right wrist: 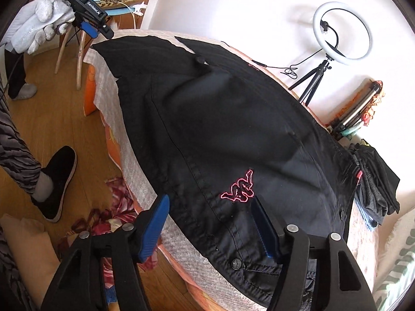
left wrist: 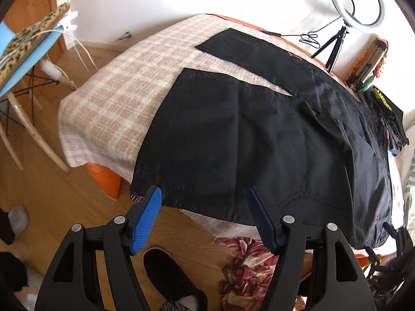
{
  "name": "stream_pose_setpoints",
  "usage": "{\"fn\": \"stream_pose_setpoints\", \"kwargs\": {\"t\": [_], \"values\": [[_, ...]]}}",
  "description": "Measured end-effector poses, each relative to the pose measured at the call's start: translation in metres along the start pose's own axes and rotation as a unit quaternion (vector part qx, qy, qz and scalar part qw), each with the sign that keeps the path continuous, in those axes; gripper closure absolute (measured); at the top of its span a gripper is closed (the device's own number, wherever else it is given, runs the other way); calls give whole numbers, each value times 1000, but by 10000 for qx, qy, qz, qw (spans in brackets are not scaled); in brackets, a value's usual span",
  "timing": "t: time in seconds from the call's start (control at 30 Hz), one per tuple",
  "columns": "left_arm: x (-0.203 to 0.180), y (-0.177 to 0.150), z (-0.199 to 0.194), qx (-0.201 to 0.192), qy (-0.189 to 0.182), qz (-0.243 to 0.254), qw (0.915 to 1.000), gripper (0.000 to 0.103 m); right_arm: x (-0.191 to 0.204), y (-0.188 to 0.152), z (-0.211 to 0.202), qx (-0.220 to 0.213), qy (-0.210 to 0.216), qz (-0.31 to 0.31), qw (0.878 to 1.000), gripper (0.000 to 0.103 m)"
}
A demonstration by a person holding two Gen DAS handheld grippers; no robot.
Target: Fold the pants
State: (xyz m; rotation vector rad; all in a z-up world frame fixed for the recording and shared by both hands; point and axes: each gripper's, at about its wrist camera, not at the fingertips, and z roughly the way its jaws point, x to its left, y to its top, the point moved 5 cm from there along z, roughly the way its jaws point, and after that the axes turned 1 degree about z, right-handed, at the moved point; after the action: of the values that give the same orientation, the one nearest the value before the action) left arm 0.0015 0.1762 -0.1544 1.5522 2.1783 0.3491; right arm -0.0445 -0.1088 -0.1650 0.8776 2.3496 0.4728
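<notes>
Lying flat between and beyond both sets of jaws, the black cotton pants with a pink outline logo [right wrist: 240, 189] cover most of the table under a pink-and-cream checked cloth [left wrist: 111, 98].

The left gripper [left wrist: 205, 199] has its blue ribbed fingers [left wrist: 147, 220] spread apart, pinching nothing. The hem edge of the nearer pant leg runs across just ahead of its fingertips, and the tips overlap that edge in the picture; whether they touch the fabric I cannot tell. Past the jaws the two legs stretch away, the far leg slightly parted from the near one.

The right gripper [right wrist: 210, 207] also stands spread, empty. The waistband with its metal snap button [right wrist: 236, 263] lies between its two fingers, the logo just ahead of the gap. Its left finger hangs off the table edge over the wooden floor [right wrist: 64, 119]; its right finger sits over the fabric.

Far ahead of the jaws, a white ring light on a black tripod [right wrist: 342, 33] stands by the wall.
</notes>
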Motion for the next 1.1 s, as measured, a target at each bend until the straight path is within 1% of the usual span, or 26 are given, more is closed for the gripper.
{"fn": "stream_pose_setpoints", "kwargs": {"t": [0.07, 0.1, 0.13, 0.17, 0.2, 0.3, 0.43, 0.5, 0.53, 0.57, 0.6, 0.67, 0.7, 0.73, 0.77, 0.8, 0.83, 0.87, 0.9, 0.93, 1.0, 1.03, 1.07, 1.1], "values": [[9, -1, 6, 92, -87, -264, 9996, 35, -4, 0, 0, 10, 114, 139, 9998, 54], [12, -3, 9, 127, -101, -337, 9993, 35, -7, 0, -1, 5, 130, 203, 9997, 59], [15, -4, 11, 147, -112, -398, 9990, 36, -9, 0, -1, -4, 131, 273, 9995, 66], [17, -7, 13, 168, -124, -463, 9987, 36, -13, 1, -2, -19, 131, 367, 9992, 70], [18, -9, 15, 203, -175, -548, 9981, 36, -16, 1, -3, -45, 159, 477, 9987, 70], [20, -13, 21, 350, -420, -834, 9950, 36, -27, 2, -4, -126, 190, 746, 9970, 76], [22, -11, 29, 386, -472, -1013, 9930, 36, -37, 8, -5, -228, 191, 961, 9949, 84], [24, -10, 34, 468, -565, -1206, 9900, 36, -37, 12, -7, -276, 209, 932, 9950, 84], [24, -11, 35, 481, -618, -1263, 9889, 36, -34, 13, -8, -324, 301, 887, 9951, 83], [24, -11, 35, 487, -642, -1304, 9882, 36, -30, 14, -9, -344, 386, 841, 9951, 72], [24, -11, 35, 476, -665, -1333, 9877, 36, -27, 15, -9, -362, 417, 791, 9953, 66], [21, -11, 36, 451, -707, -1357, 9872, 37, -14, 15, -8, -374, 536, 606, 9960, 49], [20, -12, 36, 446, -731, -1346, 9872, 37, -6, 14, -7, -355, 590, 478, 9965, 45], [19, -12, 36, 449, -745, -1342, 9871, 37, 2, 14, -5, -334, 607, 328, 9971, 38], [18, -11, 37, 438, -751, -1355, 9870, 39, 10, 14, -2, -300, 605, 156, 9976, 34], [18, -11, 38, 434, -747, -1372, 9868, 39, 17, 13, 1, -257, 576, -9, 9980, 34], [18, -9, 38, 420, -729, -1385, 9868, 45, 23, 14, 5, -211, 540, -152, 9982, 34], [18, -7, 37, 383, -710, -1396, 9869, 53, 28, 14, 9, -164, 515, -270, 9982, 34], [18, -4, 36, 351, -687, -1410, 9870, 56, 32, 15, 13, -124, 467, -365, 9982, 35], [19, -2, 36, 363, -660, -1461, 9864, 58, 34, 16, 16, -89, 393, -442, 9982, 36], [22, -2, 36, 363, -688, -1596, 9841, 61, 35, 20, 20, -47, 258, -500, 9984, 46], [24, -3, 35, 349, -694, -1628, 9836, 64, 33, 22, 20, -27, 255, -476, 9985, 56], [25, -3, 33, 321, -705, -1640, 9834, 67, 31, 23, 19, -17, 332, -417, 9986, 62], [26, -4, 31, 277, -696, -1619, 9840, 69, 29, 25, 17, -39, 402, -332, 9986, 65]]}}
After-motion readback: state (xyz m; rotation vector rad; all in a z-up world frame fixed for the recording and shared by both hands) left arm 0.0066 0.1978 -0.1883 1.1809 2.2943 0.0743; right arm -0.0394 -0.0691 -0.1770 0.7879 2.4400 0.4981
